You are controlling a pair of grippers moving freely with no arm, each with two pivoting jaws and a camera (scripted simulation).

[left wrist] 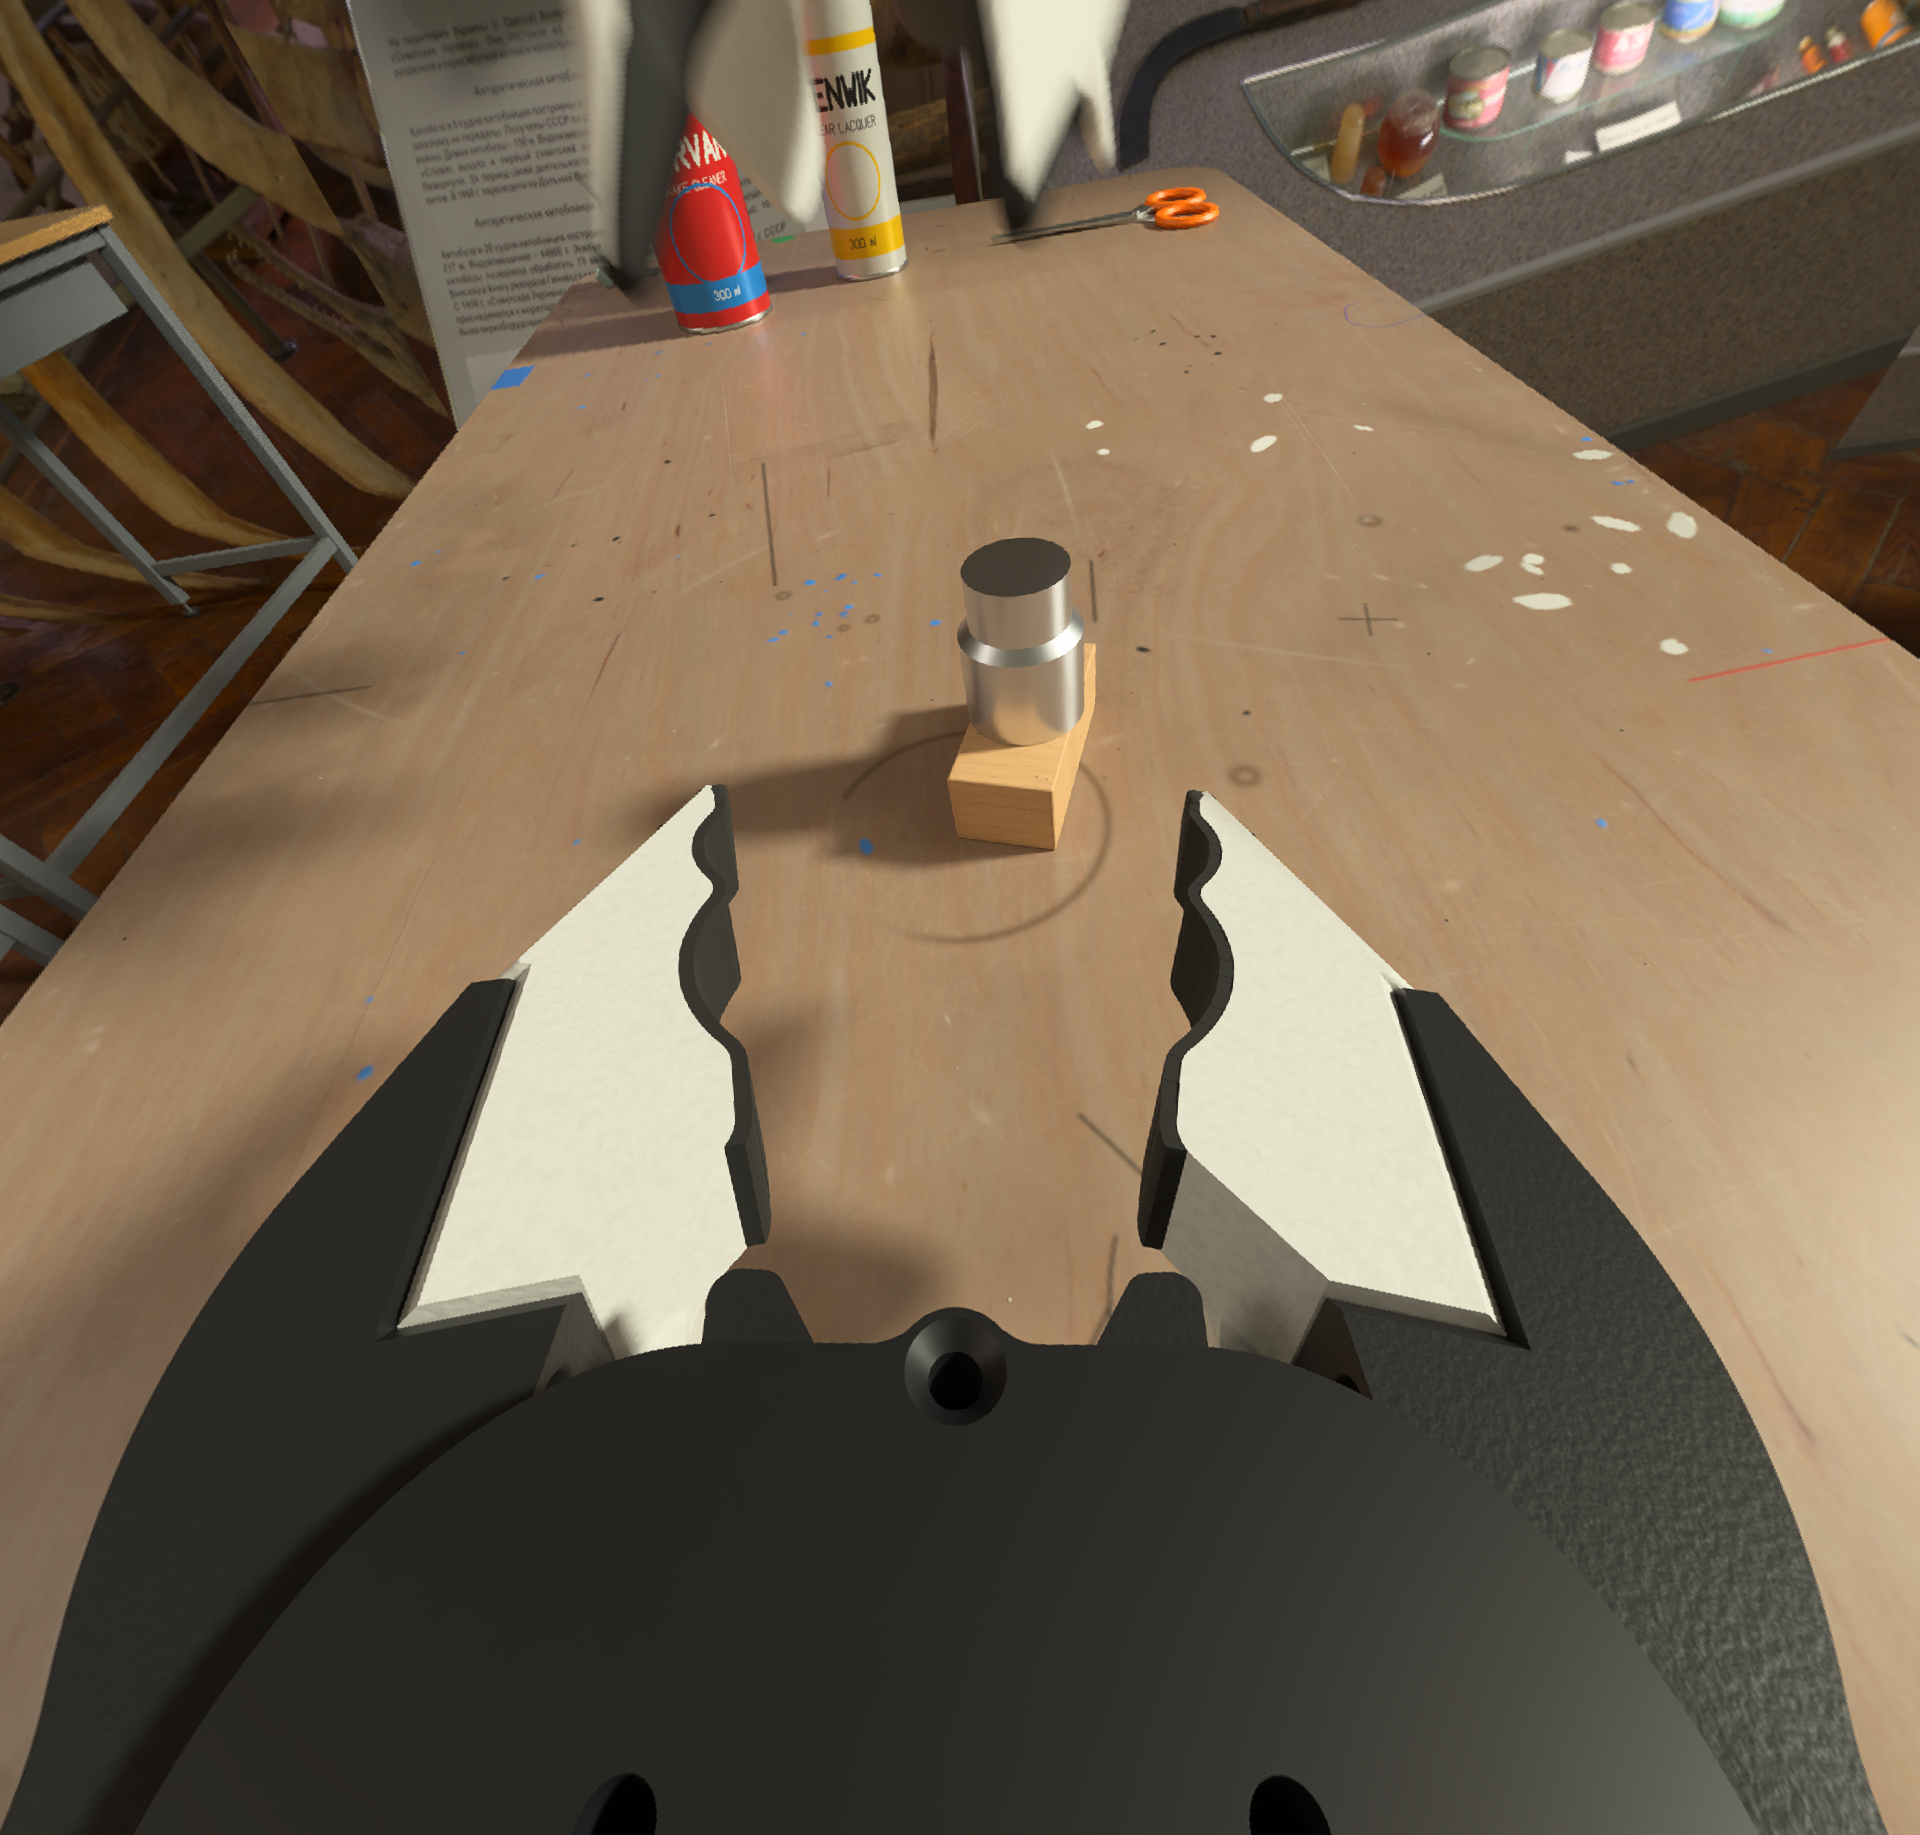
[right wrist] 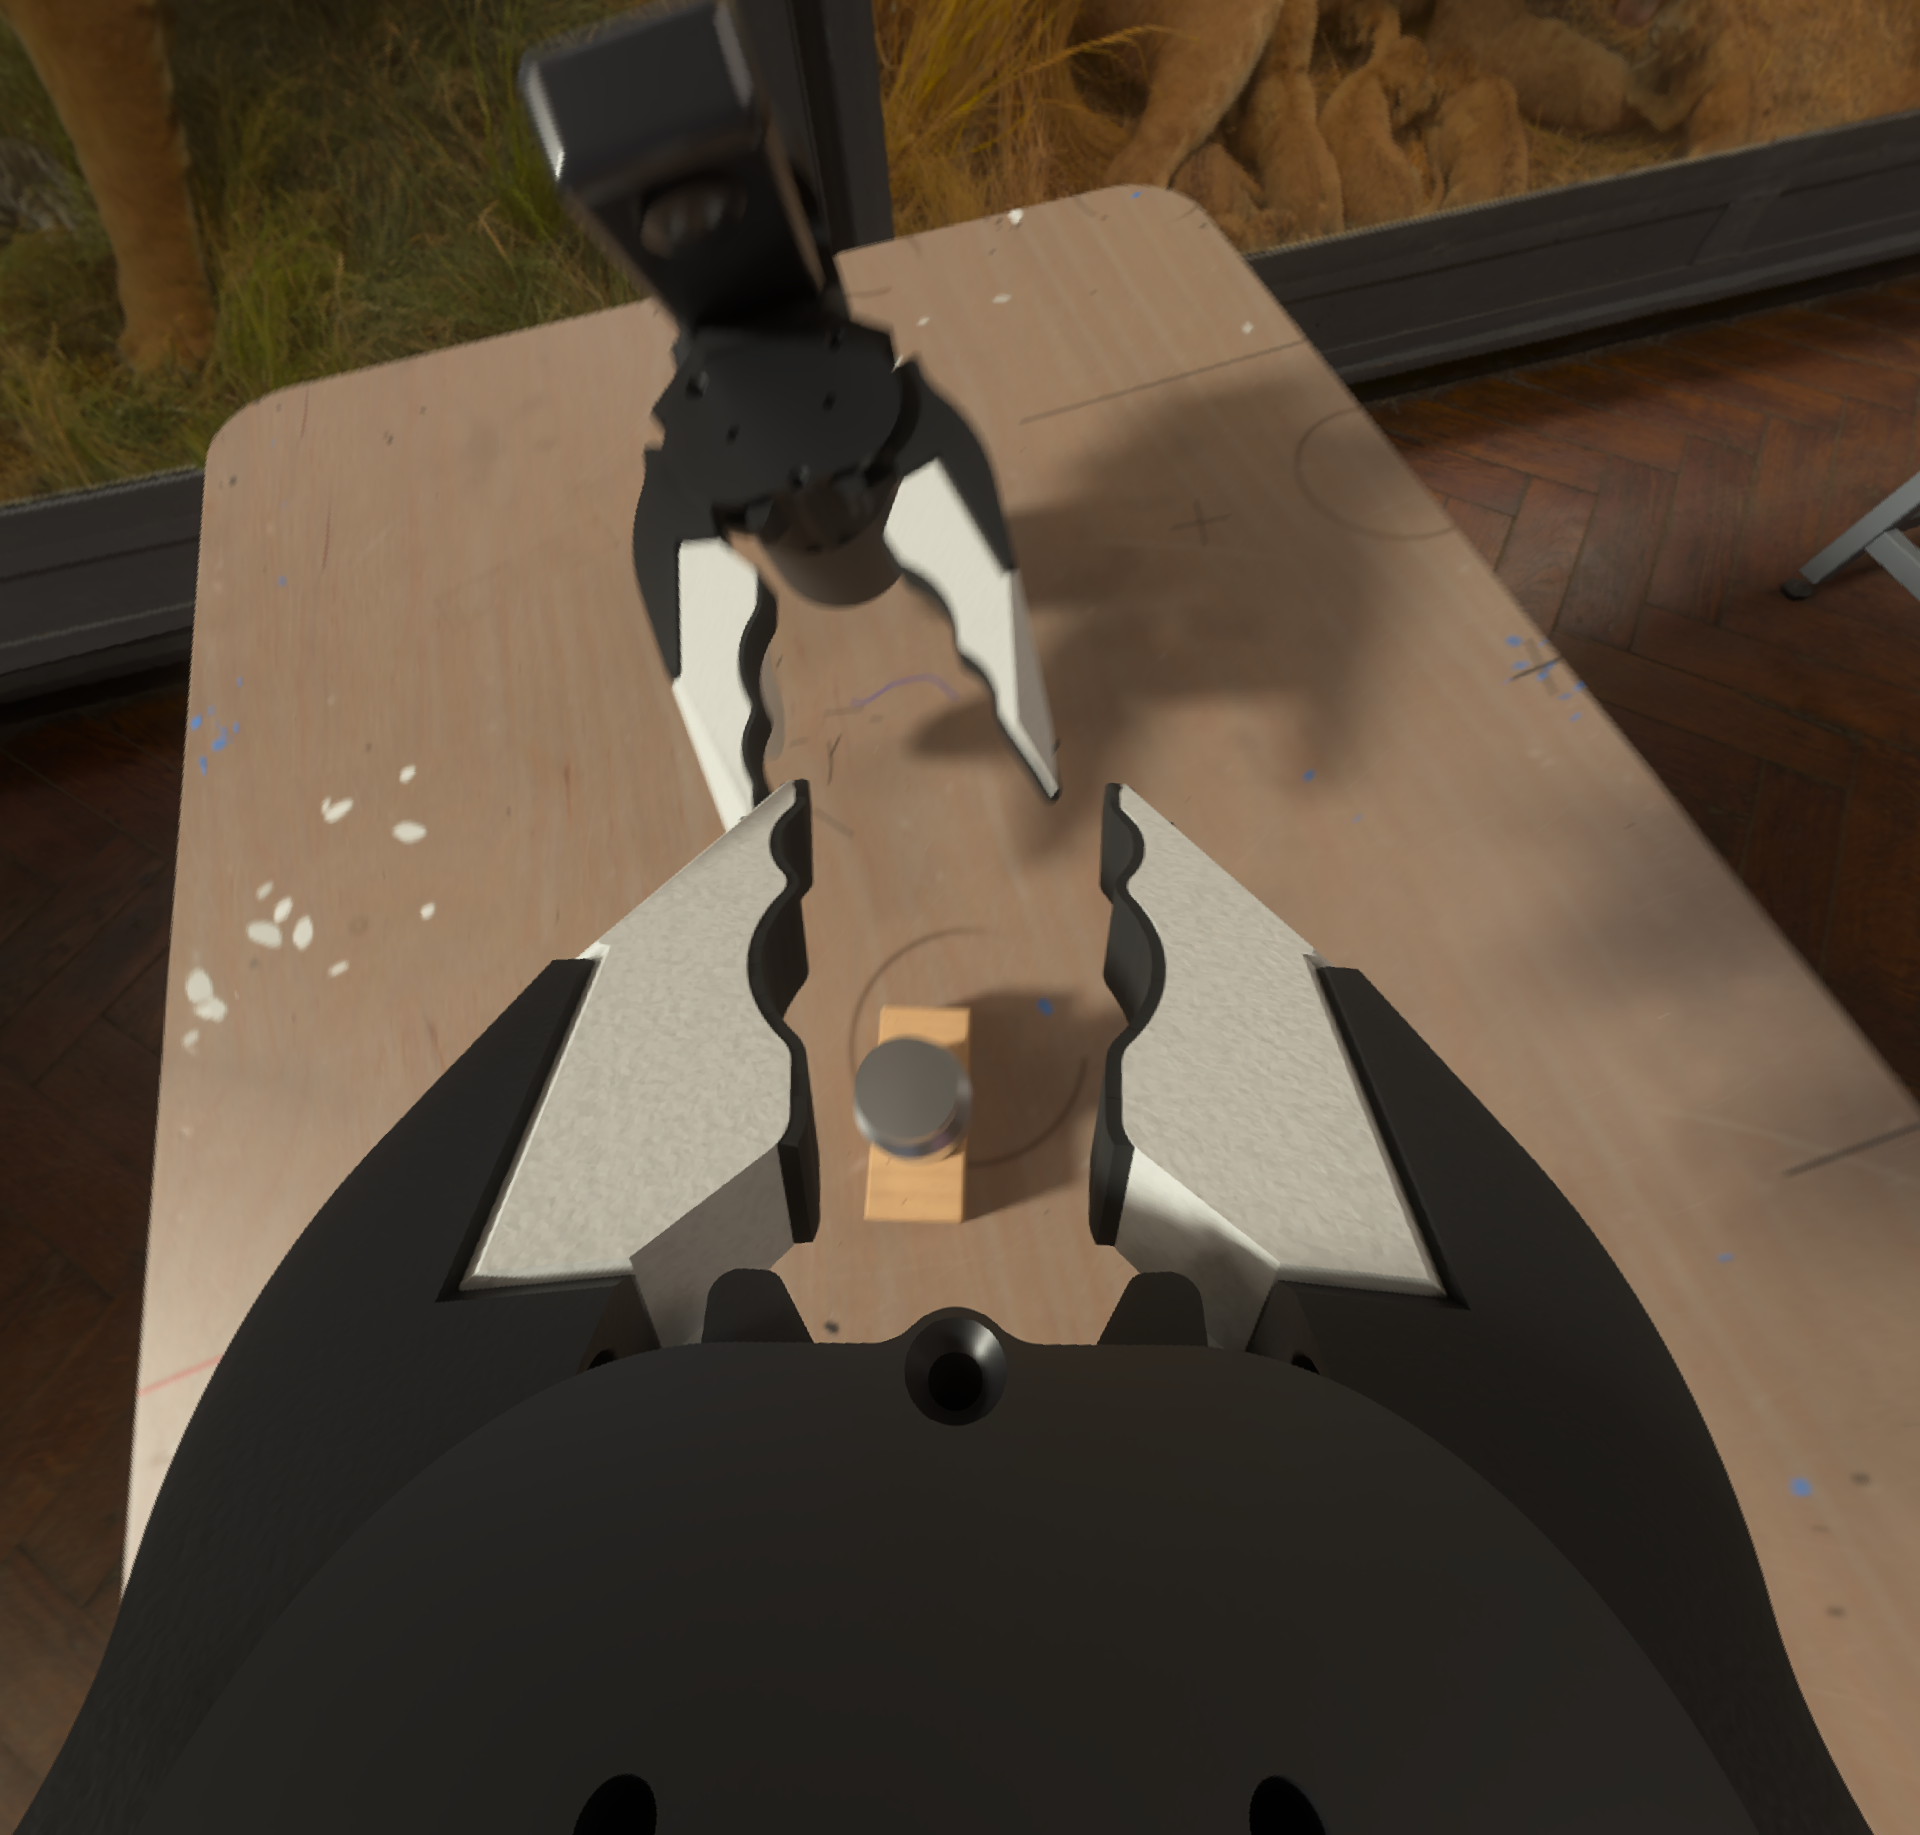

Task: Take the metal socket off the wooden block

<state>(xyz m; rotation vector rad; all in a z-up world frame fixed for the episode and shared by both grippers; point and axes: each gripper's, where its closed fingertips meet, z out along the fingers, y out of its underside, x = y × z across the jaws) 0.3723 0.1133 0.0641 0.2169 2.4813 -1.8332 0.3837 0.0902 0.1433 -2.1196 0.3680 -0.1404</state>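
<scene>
A stepped metal socket (left wrist: pixel 1020 644) stands upright on a small wooden block (left wrist: pixel 1023 779) in the middle of the wooden table (left wrist: pixel 1455 850). My left gripper (left wrist: pixel 954 793) is open and empty, low over the table, just short of the block. In the right wrist view the socket (right wrist: pixel 912 1097) and block (right wrist: pixel 916 1185) lie below, between my fingers. My right gripper (right wrist: pixel 956 788) is open and empty, high above them. The left gripper (right wrist: pixel 902 796) also shows there, beyond the block. The right gripper's fingers (left wrist: pixel 1049 40) show blurred at the top of the left wrist view.
A red spray can (left wrist: pixel 712 237) and a white spray can (left wrist: pixel 852 123) stand at the far end of the table. Orange-handled scissors (left wrist: pixel 1143 214) lie far right. A grey metal-framed table (left wrist: pixel 125 414) stands off to the left. A glass shelf (left wrist: pixel 1558 92) with tins is beyond the table.
</scene>
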